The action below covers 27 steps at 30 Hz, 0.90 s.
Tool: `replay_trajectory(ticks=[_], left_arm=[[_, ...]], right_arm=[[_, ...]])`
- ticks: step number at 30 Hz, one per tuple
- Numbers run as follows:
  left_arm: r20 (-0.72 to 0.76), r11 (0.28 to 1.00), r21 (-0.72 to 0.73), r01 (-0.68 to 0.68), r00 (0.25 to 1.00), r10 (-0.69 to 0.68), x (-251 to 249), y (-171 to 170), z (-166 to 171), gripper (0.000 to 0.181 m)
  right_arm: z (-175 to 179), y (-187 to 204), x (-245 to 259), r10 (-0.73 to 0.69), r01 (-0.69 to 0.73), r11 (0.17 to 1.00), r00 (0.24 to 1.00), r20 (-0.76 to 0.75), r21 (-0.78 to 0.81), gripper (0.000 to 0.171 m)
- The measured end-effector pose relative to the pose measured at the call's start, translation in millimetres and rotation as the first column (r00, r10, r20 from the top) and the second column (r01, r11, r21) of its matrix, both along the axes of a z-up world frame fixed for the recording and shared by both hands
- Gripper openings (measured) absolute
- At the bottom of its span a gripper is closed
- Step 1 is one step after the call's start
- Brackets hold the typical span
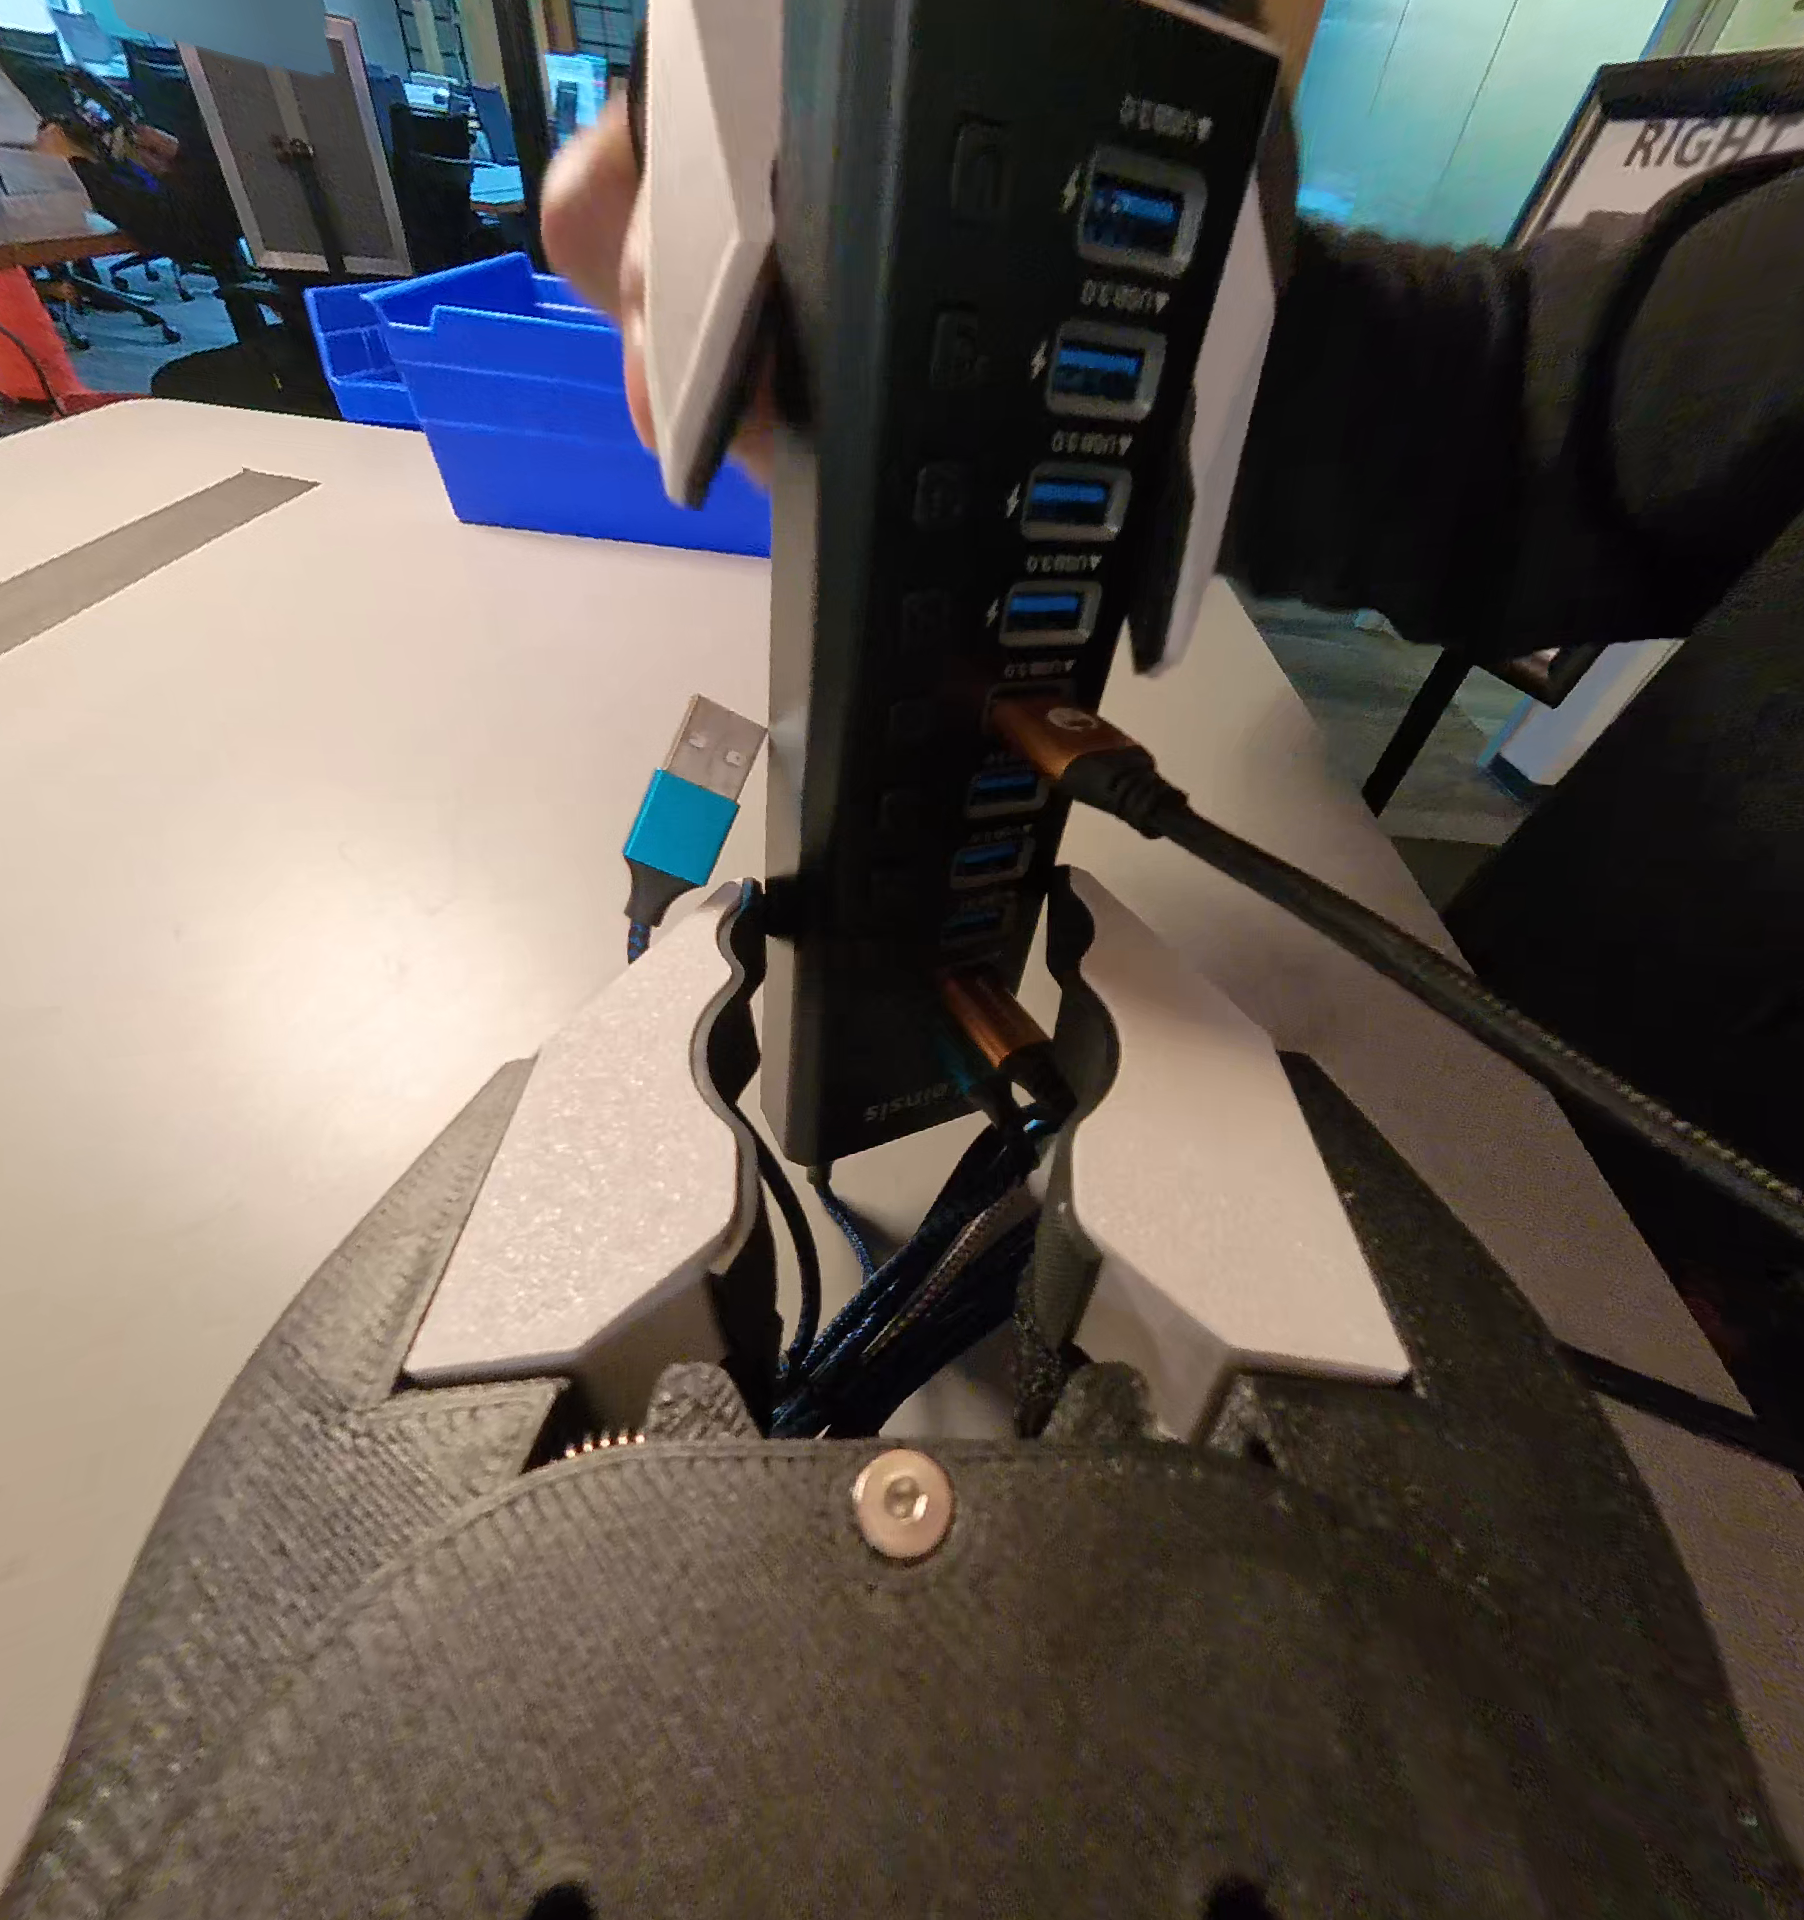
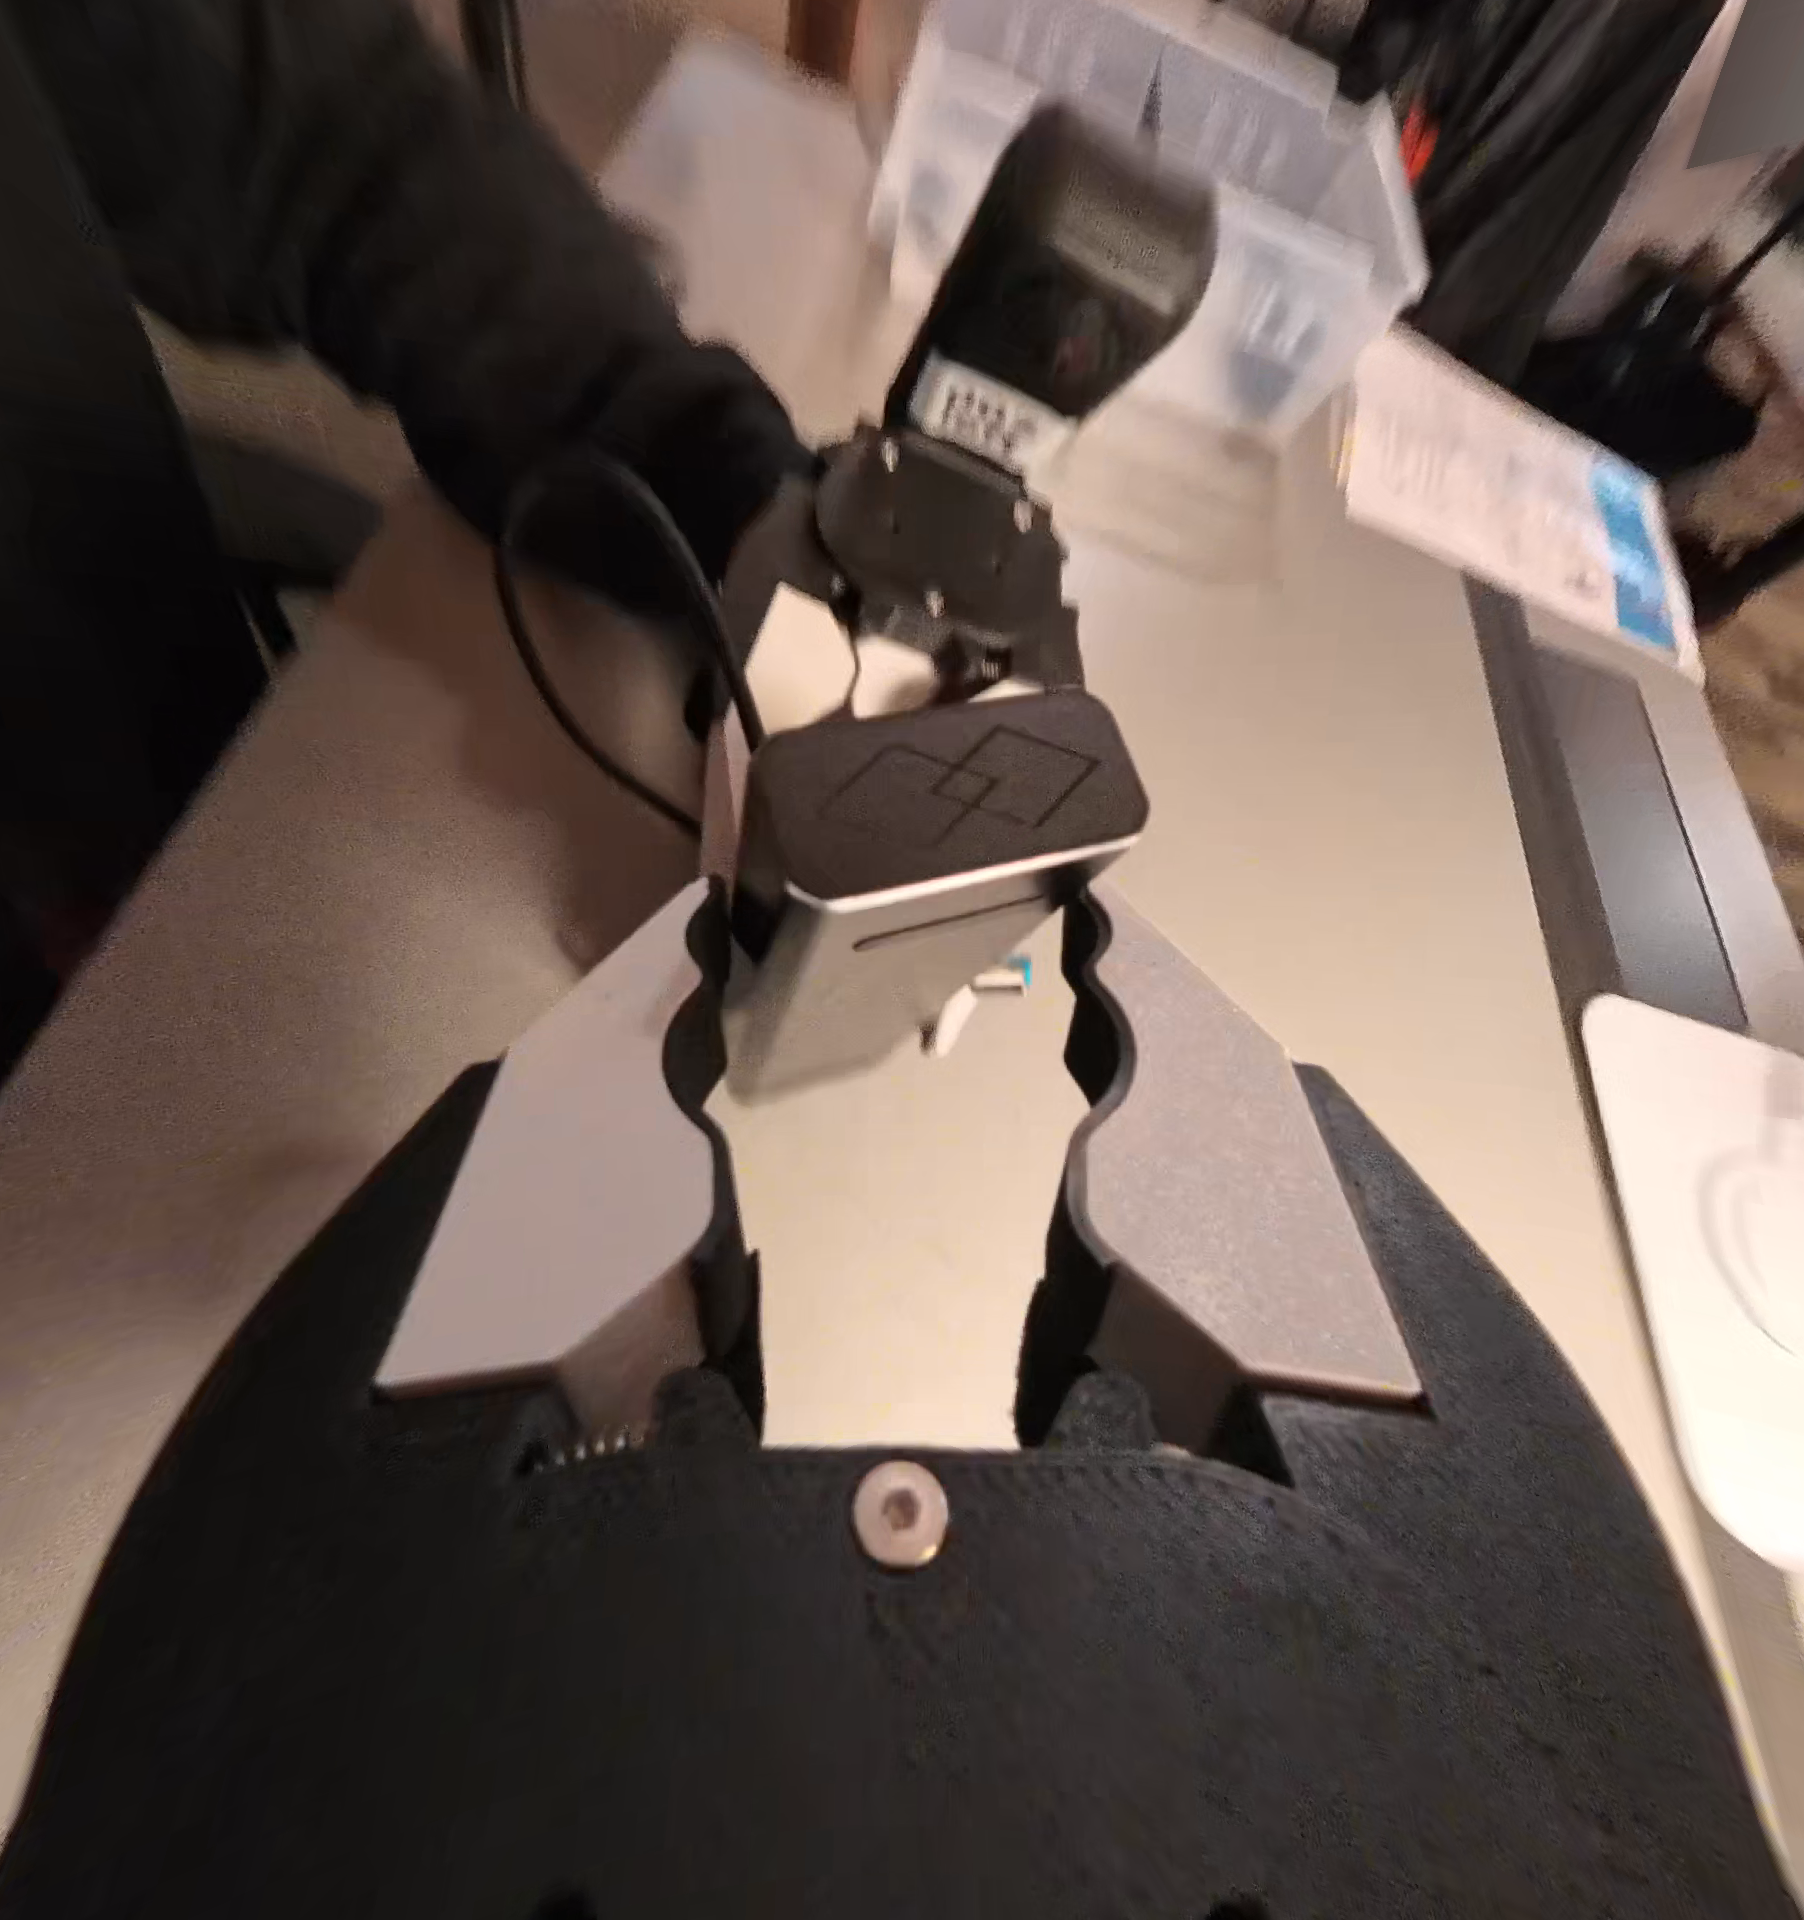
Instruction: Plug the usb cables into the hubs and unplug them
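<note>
A long black USB hub (image 1: 929, 520) with a row of blue ports is held above the table between both grippers. My left gripper (image 1: 903, 904) is shut on its near end. The right gripper's grey fingers (image 1: 700, 260) clamp its far end. A copper plug (image 1: 1059, 743) on a black braided cable sits in a middle port. A second copper plug (image 1: 986, 1013) sits in a port near my left fingers. A blue USB plug (image 1: 685, 810) hangs loose left of the hub. In the right wrist view my right gripper (image 2: 893, 914) is shut on the hub's end cap (image 2: 939, 800).
Blue bins (image 1: 524, 395) stand at the table's far edge behind the hub. The white table (image 1: 254, 883) has a grey strip (image 1: 98, 571). A clear plastic box (image 2: 1282, 260), papers (image 2: 1500, 499) and a white tray (image 2: 1708, 1247) lie to the right. A black sleeve (image 1: 1500, 416) reaches in. The grippers' ends are close to 6 cm from one another.
</note>
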<state>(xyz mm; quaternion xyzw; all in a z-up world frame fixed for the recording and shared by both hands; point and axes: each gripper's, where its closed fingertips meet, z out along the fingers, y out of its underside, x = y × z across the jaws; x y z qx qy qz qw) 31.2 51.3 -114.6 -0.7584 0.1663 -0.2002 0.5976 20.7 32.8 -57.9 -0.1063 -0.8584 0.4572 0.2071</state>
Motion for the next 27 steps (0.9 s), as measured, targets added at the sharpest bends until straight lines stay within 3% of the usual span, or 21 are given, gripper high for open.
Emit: replay_trajectory(ticks=[3,6,16,22,27], left_arm=[[-0.026,1.0,0.0,0.014,1.0,-0.014,6,0,-1,0.057],[-0.042,1.0,-0.007,0.015,0.999,-0.016,9,0,-2,0.057],[-0.046,0.999,-0.029,0.017,0.999,-0.018,16,1,-2,0.057],[-0.017,0.998,0.015,0.057,0.998,-0.057,11,-15,23,0.057],[-0.088,0.999,0.035,-0.03,0.996,0.033,-19,-27,47,0.057]], right_arm=[[-1,-9,8,0.026,-0.03,0.97,0.999,-0.02,-0.24,0.063],[-6,-11,12,0.036,-0.04,0.937,0.999,-0.019,-0.347,0.063],[-20,-8,20,0.044,-0.055,0.914,0.998,-0.037,-0.402,0.062],[-22,8,22,0.018,-0.029,0.904,0.999,-0.03,-0.428,0.061],[-19,8,25,0.04,-0.05,0.903,0.999,-0.031,-0.427,0.061]])
